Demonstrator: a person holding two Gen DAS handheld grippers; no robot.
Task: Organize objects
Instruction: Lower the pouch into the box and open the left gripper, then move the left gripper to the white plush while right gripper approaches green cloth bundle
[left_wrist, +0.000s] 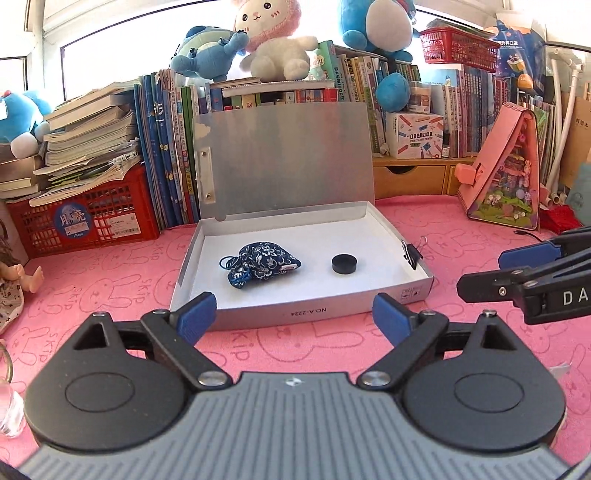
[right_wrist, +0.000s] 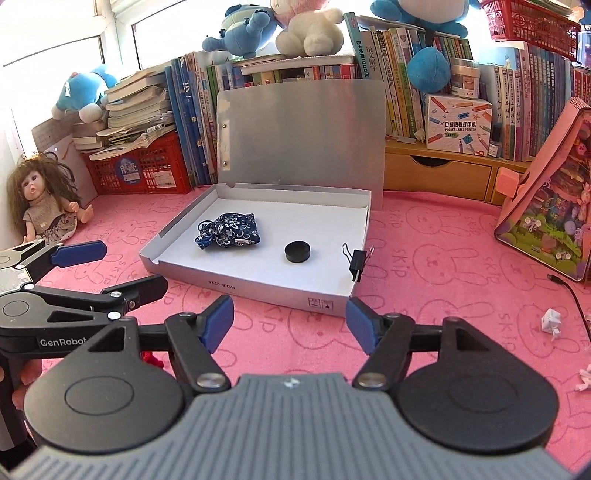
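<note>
A shallow silver-grey box (left_wrist: 236, 314) lies on the table (left_wrist: 110, 280), which is covered in a pink cloth printed with rabbits, and its lid (left_wrist: 284, 158) stands raised against the row of books (left_wrist: 170, 147) behind it. Inside, on the white bottom, a blue floral pouch (left_wrist: 262, 264) sits toward the left and a small black round puck (left_wrist: 346, 263) lies to its right, the two apart from each other. A black binder clip (right_wrist: 357, 266) grips the box's right wall near the front corner. The left gripper (left_wrist: 294, 312) hangs in front of the box's near wall with its blue-padded fingers (left_wrist: 197, 314) spread wide and nothing between them. The right gripper (right_wrist: 291, 323) is likewise short of the box, near its front right corner, fingers (right_wrist: 218, 325) spread and empty; from each wrist view the other gripper shows at the frame's edge. A doll (right_wrist: 40, 203) sits at the table's far left by a red crate (right_wrist: 147, 173) stacked with books, plush toys (left_wrist: 273, 44) perch on top of the books, and a pink triangular playhouse (left_wrist: 506, 170) stands to the right. A small crumpled scrap of white paper (right_wrist: 552, 321) lies on the cloth right of the right gripper
</note>
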